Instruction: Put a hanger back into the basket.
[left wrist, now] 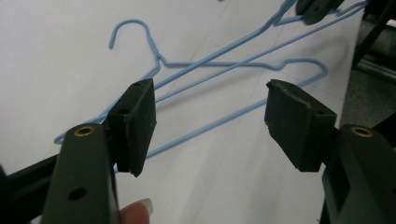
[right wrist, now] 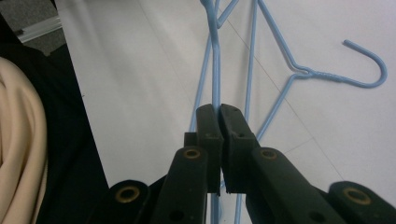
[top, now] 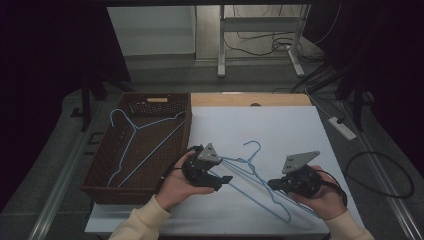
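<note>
Two blue wire hangers lie crossed on the white sheet. One hanger has its hook pointing away from me. The other hanger runs toward the near edge, and my right gripper is shut on its wire. My left gripper is open just left of the hangers, with nothing between its pads. A third blue hanger lies in the brown wicker basket at the left.
The basket takes up the table's left side. A wooden strip shows at the table's far edge. On the floor, a power strip and cables lie at the right, and a white stand is behind the table.
</note>
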The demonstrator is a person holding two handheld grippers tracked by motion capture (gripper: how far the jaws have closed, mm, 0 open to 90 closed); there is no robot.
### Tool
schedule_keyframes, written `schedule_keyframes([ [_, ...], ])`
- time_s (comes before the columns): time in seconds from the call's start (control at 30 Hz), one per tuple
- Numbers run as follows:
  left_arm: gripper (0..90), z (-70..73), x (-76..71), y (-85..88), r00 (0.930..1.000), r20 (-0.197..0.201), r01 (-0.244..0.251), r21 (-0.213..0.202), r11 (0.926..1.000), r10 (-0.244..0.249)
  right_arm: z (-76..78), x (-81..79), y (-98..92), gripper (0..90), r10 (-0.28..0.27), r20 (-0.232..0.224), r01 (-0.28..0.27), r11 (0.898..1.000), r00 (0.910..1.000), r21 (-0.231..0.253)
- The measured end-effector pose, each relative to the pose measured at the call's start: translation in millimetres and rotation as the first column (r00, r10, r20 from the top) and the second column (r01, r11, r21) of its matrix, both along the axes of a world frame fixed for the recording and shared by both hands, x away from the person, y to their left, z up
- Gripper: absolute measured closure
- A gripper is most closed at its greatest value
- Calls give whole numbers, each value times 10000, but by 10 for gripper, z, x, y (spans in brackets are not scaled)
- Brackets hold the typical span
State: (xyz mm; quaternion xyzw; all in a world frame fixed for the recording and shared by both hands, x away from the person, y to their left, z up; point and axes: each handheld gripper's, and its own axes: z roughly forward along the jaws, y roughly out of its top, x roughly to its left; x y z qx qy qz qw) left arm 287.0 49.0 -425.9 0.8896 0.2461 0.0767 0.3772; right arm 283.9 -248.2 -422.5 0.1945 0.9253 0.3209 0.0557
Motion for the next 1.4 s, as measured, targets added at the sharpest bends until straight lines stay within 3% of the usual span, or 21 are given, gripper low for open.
schedule_keyframes([
  [0.23, 349, -214, 161, -246, 9991, -381, -181, 557, 9983, 202, 12, 0, -62, 881, -25, 8, 25, 9999, 10000, 118],
  [0.4, 358, -304, 245, -389, 9987, 208, -474, 856, 9952, 457, 0, 5, -92, 881, -32, -71, 33, 9999, 10000, 141],
  [0.6, 415, -385, 282, -505, 9986, 516, 30, 818, 9966, -72, 4, 13, -136, 881, -92, -82, 94, 9997, 9999, 225],
  [0.77, 608, -413, 316, -520, 9927, 1192, 54, 932, 9956, -165, 5, 23, -183, 881, -180, -55, 182, 9994, 9998, 280],
  [0.87, 666, -406, 288, -545, 9820, 1827, 238, 1296, 9913, -475, 5, 37, -221, 880, -288, 58, 285, 9987, 9996, 433],
  [1.1, 785, -332, 174, -586, 9599, 2626, 486, 1901, 9806, -985, 36, 55, -335, 878, -863, 615, 829, 9950, 9944, 555],
  [1.23, 840, -266, 81, -601, 9500, 2845, 593, 2407, 9688, -1288, 39, 71, -361, 876, -1290, 1075, 1224, 9903, 9858, 654],
  [1.33, 873, -228, 8, -597, 9499, 2718, 787, 2687, 9600, -1540, 33, 85, -367, 864, -1505, 1214, 1411, 9865, 9811, 831],
  [1.4, 881, -206, -26, -578, 9541, 2586, 822, 2593, 9623, -1512, 35, 94, -371, 853, -1607, 1265, 1480, 9835, 9789, 1041],
])
